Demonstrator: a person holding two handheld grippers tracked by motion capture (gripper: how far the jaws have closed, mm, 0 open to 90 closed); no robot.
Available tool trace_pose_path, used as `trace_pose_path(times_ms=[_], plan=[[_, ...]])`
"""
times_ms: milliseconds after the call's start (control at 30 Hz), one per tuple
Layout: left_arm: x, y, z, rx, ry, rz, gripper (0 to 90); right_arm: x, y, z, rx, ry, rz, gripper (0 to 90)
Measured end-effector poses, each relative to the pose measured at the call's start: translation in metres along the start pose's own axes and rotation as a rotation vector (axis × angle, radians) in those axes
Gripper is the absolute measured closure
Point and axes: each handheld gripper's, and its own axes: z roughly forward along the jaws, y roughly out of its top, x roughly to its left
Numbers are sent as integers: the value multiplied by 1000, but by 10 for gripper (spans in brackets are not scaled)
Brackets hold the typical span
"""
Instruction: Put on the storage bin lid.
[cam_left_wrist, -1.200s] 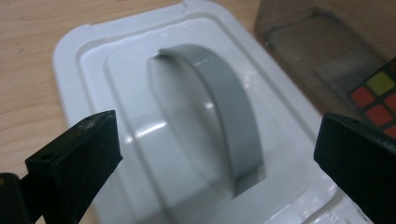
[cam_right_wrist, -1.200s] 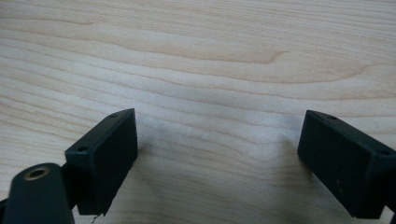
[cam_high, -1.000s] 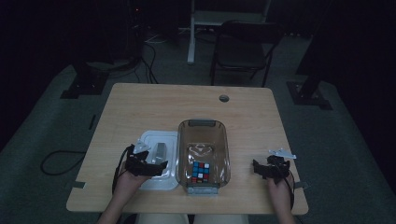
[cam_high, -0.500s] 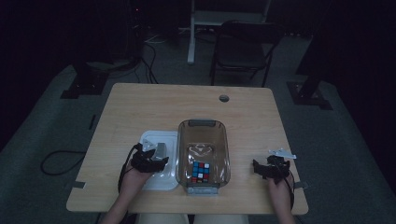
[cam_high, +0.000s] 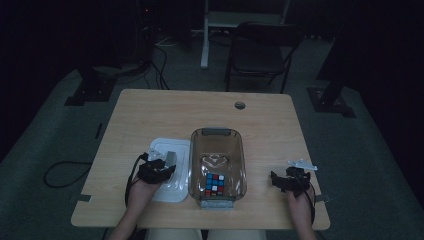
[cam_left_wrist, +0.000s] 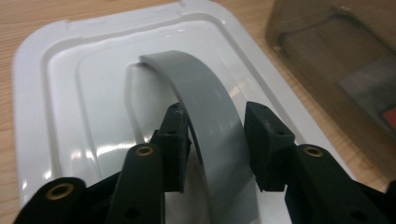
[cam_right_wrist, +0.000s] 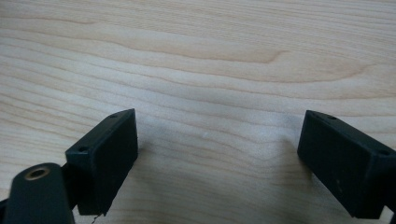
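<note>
The high view looks forward and down from above the person's side onto the whole light wooden table (cam_high: 165, 115). The left gripper view sits close over the white plastic lid (cam_left_wrist: 42, 93), also seen in the high view (cam_high: 172, 187). The right gripper view faces bare tabletop (cam_right_wrist: 196, 60) at close range.

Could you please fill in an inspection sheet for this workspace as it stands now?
Surface: light wooden table, round grommet hole.
Job's things: white plastic lid with grey arched handle; clear plastic bin holding a colourful puzzle cube.
Clutter: nothing seen.
Grippers: left tongs have just been closing, jaws on the handle; right tongs open over bare wood.
Cables: black loop on floor.
Surroundings: dark room, folding chair.
</note>
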Motion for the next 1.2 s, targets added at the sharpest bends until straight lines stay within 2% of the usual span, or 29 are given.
trace_pose_path(times_ms=[100, 200, 333, 367, 400, 433, 467, 533, 600, 667, 767, 867, 933, 1000, 1033, 1200], plan=[[6, -1, -4, -14, 13, -9, 678, -1, 0, 0, -2, 5, -1, 122], [9, -1, -7, -19, 26, -6, 685, -1, 1, -1, 2, 7, -4, 122], [17, -1, -13, -41, 45, -25, 690, 5, 3, -9, -54, 17, -35, 122], [20, -1, -15, -42, 41, -31, 691, 7, 4, -12, -77, 35, -45, 122], [25, -1, -18, -46, 21, -54, 692, 10, 6, -15, -102, 74, -51, 122], [25, -1, -18, -46, 21, -54, 692, 10, 6, -15, -102, 74, -51, 122], [27, -1, -20, -49, 13, -64, 692, 13, 7, -16, -109, 105, -53, 122], [29, 0, -24, -55, 14, -70, 693, 17, 7, -15, -104, 136, -58, 122], [31, 1, -28, -56, 10, -70, 692, 20, 6, -13, -95, 145, -68, 122], [33, 2, -32, -65, 0, -80, 693, 30, 6, -9, -62, 174, -105, 121], [34, 5, -41, -69, 1, -85, 693, 44, 6, -9, -60, 201, -156, 122], [35, 6, -45, -74, -6, -87, 693, 53, 6, -9, -61, 201, -198, 121], [35, 8, -49, -76, -10, -82, 693, 67, 6, -7, -62, 236, -230, 121], [35, 10, -52, -75, -12, -78, 694, 71, 6, -7, -61, 250, -236, 121], [36, 11, -56, -77, -14, -79, 694, 79, 5, -8, -72, 285, -257, 121], [37, 14, -64, -84, -15, -72, 694, 91, 4, -9, -85, 325, -281, 121]])
